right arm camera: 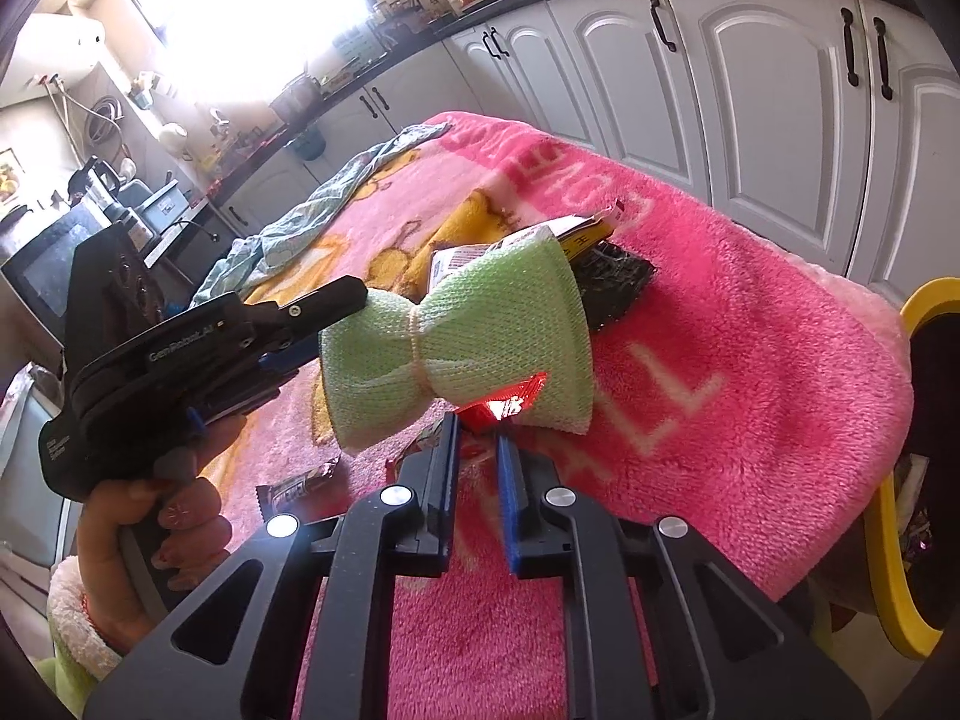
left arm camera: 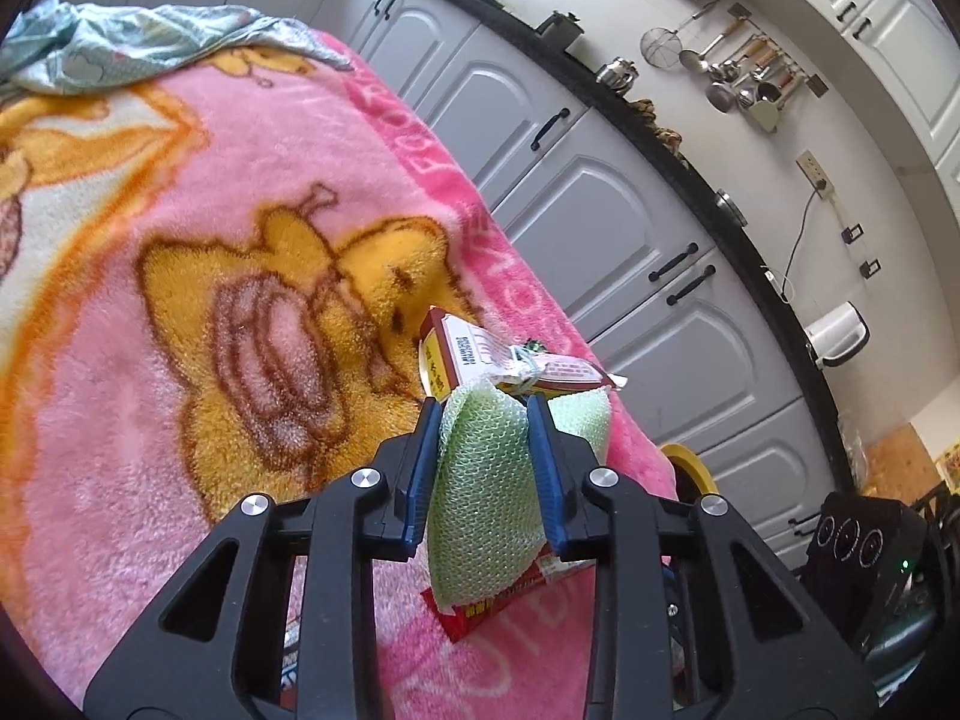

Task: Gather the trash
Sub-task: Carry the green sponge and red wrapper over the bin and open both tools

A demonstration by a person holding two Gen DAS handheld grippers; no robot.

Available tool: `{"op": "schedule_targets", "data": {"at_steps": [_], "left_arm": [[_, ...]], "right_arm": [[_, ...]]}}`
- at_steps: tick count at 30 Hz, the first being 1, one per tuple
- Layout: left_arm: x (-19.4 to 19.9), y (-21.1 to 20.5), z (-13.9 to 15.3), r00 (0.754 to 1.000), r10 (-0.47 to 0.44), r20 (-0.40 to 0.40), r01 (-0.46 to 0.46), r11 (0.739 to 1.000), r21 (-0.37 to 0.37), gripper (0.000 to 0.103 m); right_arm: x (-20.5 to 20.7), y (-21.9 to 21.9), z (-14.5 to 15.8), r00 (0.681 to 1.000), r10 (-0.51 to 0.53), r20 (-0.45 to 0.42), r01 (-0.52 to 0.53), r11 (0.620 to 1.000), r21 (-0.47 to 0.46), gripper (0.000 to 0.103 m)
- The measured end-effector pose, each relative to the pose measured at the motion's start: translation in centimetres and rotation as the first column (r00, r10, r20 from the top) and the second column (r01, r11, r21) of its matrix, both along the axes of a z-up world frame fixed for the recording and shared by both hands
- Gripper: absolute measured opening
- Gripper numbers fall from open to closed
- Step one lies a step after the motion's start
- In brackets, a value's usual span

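Left claw (left arm camera: 485, 468) pinches the green sponge (left arm camera: 480, 492); right claw (right arm camera: 478, 480) nearly shut, probably gripping the red wrapper (right arm camera: 504, 405) beneath the sponge, so lift gently

A pink blanket (left arm camera: 198, 276) with a yellow bear picture and white letters covers the table. At its far end lies a crumpled pale blue cloth (left arm camera: 120, 42), also seen in the right wrist view (right arm camera: 312, 216). Behind the table runs a row of white cabinets (left arm camera: 606, 198) with black handles, under a dark counter (left arm camera: 762, 264). On the wall above hang metal utensils (left arm camera: 738, 72), and a socket (left arm camera: 813, 171) with a cable is near them. A bright window (right arm camera: 240, 12) stands over the counter. A yellow rim (right arm camera: 900, 546) shows beside the table's near corner.
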State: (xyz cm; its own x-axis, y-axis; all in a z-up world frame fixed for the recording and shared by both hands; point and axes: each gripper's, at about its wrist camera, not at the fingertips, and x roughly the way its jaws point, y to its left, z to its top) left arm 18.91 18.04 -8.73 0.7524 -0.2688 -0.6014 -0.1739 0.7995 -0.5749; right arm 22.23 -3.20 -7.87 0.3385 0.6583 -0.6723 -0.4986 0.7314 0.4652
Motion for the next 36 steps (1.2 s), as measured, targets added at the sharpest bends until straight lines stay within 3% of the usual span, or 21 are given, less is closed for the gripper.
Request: {"op": "schedule_targets", "data": {"at_steps": [20,36], "left_arm": [[-1.9,-3.7,4.7,0.995,-0.064,0.080,0.056,0.993,0.106,0.022],[-0.4,-9.5,8.6,0.976,-0.159,0.147,0.135,0.978,0.158,0.021]], "right_arm": [[-1.2,-2.3,4.3,0.994,0.027,0.102,-0.027,1.000,0.004,0.010],[-0.8,-8.1,7.6,0.984,-0.056,0.169,0.051,0.998,0.036,0.008]]}}
